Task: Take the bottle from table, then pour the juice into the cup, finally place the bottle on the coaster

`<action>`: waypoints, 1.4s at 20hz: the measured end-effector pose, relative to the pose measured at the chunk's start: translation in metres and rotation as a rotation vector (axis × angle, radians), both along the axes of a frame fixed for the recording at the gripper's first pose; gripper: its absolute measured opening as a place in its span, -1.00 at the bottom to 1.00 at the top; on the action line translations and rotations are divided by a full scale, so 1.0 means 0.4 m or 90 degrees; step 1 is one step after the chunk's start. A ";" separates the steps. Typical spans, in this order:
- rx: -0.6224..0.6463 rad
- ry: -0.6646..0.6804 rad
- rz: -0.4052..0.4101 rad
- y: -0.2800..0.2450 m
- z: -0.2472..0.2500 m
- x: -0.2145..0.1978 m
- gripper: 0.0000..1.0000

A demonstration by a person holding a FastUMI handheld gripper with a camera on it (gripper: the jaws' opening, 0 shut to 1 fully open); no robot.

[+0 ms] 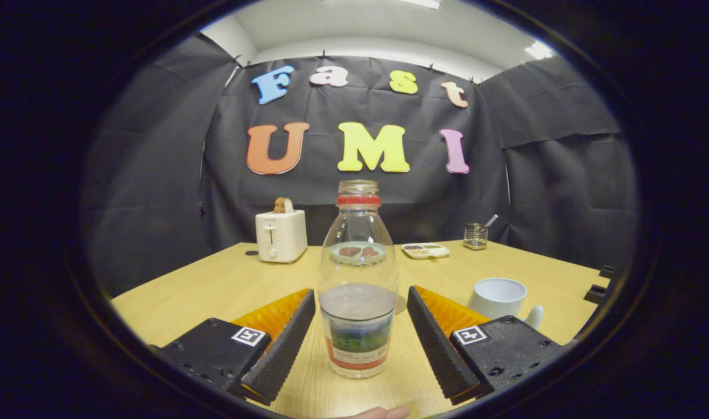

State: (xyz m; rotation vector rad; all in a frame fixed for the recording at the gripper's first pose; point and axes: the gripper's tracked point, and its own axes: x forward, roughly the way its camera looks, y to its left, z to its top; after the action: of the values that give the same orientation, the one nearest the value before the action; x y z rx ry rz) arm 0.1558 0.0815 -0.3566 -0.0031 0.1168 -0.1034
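Gripper (360, 331) is wide open w/ nothing held; both fingers (284, 343) sit low over the table (215, 285), one on each side of the bottle (358, 279), w/ gaps btwn pads and glass, so no contact. Bottle stands upright on the table, right btwn the fingers and a bit ahead of the tips; clear glass, red ring at the neck, no cap on, liquid filling approx the lower part, label around the bottom. Cup (497, 297) is white, upright, just beyond the right finger, handle toward the near side; apart from the bottle. Round edge of a flat disc (400, 304) peeks out behind the bottle's right side, maybe the coaster, can't tell for sure. Farther back: white toaster (281, 234) w/ a slice sticking up, on the left; small tray (426, 250) w/ bits of food near the middle; wire holder (475, 235) w/ a utensil in it next to the tray. A fingertip (378, 412) shows at the near edge, below the bottle.
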 end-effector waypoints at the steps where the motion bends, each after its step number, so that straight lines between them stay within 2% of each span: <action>1: 0.001 0.000 0.005 0.005 0.000 0.021 1.00; 2: 0.001 0.001 0.010 0.012 0.003 0.037 1.00; 5: -0.019 0.009 -0.006 -0.007 0.019 0.030 0.60; 8: 0.043 0.013 0.025 0.010 0.025 0.018 0.57; 13: 0.195 0.037 0.069 0.030 0.060 -0.013 0.58; 22: 0.361 0.023 0.087 0.021 0.185 -0.044 0.57; 28: 0.555 0.012 0.103 0.018 0.224 -0.035 0.56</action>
State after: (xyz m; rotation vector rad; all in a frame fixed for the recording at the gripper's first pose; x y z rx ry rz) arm 0.1418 0.0887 -0.2668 0.8555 0.1725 0.1160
